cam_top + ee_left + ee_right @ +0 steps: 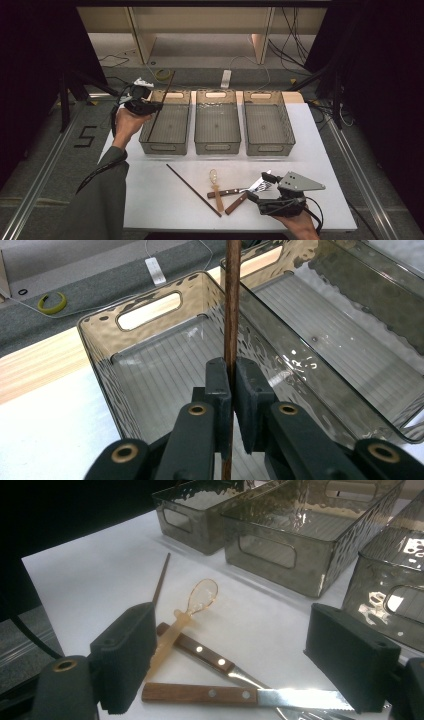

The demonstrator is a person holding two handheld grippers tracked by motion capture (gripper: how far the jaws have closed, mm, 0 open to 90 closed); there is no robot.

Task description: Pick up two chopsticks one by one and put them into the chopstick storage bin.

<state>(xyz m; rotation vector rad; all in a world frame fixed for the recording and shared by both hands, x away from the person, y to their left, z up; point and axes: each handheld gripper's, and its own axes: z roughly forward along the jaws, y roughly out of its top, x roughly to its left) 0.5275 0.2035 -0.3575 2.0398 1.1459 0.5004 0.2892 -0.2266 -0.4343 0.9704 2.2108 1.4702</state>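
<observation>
Left gripper (231,405) fingers on chopstick (231,315); floor marking "5" (86,136).

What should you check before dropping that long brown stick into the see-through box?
1. Left gripper shut on the long brown wooden chopstick: ok.
2. Chopstick over the leftmost smoky clear plastic bin: ok.
3. Bin floor free of other things: ok.
4. Chopstick lying level to fit lengthwise: not ok, it stands tilted, its top end above the rim.
5. Right gripper open and away from the bin, near the wooden-handled knives: ok.
6. Whether the chopstick's lower tip touches the bin floor: cannot tell.
</observation>
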